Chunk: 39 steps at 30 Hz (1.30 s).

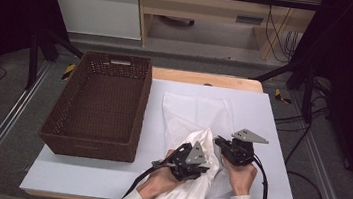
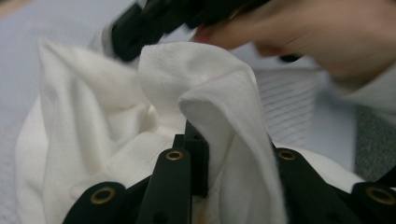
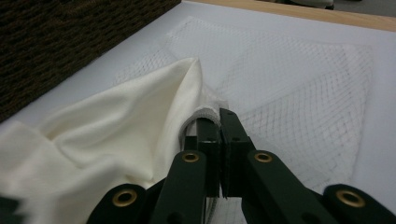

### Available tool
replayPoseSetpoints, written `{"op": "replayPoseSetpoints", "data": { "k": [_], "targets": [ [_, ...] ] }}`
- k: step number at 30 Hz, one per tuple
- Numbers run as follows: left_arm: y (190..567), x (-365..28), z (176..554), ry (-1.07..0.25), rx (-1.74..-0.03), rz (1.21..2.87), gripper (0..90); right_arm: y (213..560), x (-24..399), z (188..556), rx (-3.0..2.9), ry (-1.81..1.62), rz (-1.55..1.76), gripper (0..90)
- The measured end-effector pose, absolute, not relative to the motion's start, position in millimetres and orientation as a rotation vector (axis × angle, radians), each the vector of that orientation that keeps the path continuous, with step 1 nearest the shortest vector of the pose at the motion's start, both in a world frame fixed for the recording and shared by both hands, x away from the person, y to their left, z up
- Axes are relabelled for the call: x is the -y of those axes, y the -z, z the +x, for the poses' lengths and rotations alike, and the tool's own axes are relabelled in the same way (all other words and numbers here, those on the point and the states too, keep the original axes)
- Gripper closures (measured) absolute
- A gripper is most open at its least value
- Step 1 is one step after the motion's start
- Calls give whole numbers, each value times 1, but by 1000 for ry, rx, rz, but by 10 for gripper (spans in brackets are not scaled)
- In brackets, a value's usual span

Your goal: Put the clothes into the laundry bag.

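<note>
A white mesh bag [image 1: 198, 109] lies flat on the white table top [image 1: 270, 140], its mouth toward the person. A white cloth [image 1: 194, 192] is bunched at that mouth and trails off the table's front edge. My left gripper [image 1: 204, 153] is shut on a fold of the cloth [image 2: 93, 116], which drapes over its jaws [image 2: 219, 140]. My right gripper [image 1: 218, 141] is shut on the hemmed rim of the mesh bag [image 3: 289, 84], holding it up beside the cloth [image 3: 116, 135]; its jaws [image 3: 219, 116] meet tightly. The left gripper view has the right gripper [image 2: 149, 23] just beyond the cloth.
A dark brown woven basket [image 1: 137, 115] stands on the left half of the table, close to the bag; its wall [image 3: 56, 37] is in the right gripper view. Bare table lies right of the bag. Dark frame posts flank the table.
</note>
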State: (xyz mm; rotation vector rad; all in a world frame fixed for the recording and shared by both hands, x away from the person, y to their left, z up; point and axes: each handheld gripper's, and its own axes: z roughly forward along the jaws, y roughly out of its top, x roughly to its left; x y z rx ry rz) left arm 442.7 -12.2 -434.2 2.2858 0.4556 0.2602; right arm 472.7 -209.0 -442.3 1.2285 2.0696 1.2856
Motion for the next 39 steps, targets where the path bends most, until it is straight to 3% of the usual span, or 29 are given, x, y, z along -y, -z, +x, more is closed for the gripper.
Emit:
{"op": "replayPoseSetpoints", "data": {
  "k": [5, 7, 9, 12, 17, 20, 23, 24, 26, 29, 33, 36, 39],
  "targets": [
    [441, 16, 456, -218, -505, 2310, 576, 442, 208, 472, -2074, -1291, 1229, 888],
    [438, 15, 453, -241, -506, 2304, 461, 443, 208, 472, -2082, -1282, 1224, 888],
    [427, 11, 446, -340, -531, 2266, 276, 443, 208, 472, -2082, -1274, 1220, 888],
    [407, -1, 441, -407, -551, 2183, 147, 441, 210, 471, -2075, -1279, 1219, 888],
    [396, -10, 460, -521, -600, 2139, 72, 440, 209, 470, -2074, -1285, 1211, 888],
    [416, -6, 487, -404, -673, 2220, 52, 440, 209, 470, -2072, -1295, 1208, 888],
    [439, 5, 503, -332, -683, 2363, 62, 440, 208, 470, -2075, -1298, 1205, 888],
    [444, 7, 506, -247, -662, 2374, 75, 440, 208, 470, -2079, -1292, 1201, 888],
    [446, 7, 507, -198, -664, 2353, 154, 441, 208, 471, -2083, -1286, 1205, 888],
    [446, 6, 501, -158, -611, 2323, 389, 441, 208, 471, -2082, -1286, 1202, 888],
    [440, 4, 490, -240, -546, 2333, 671, 441, 208, 471, -2078, -1289, 1208, 888],
    [429, -2, 481, -241, -506, 2266, 767, 440, 210, 470, -2067, -1297, 1208, 888],
    [414, -5, 464, -223, -407, 2177, 777, 439, 210, 471, -2056, -1307, 1227, 888]
  ]
}}
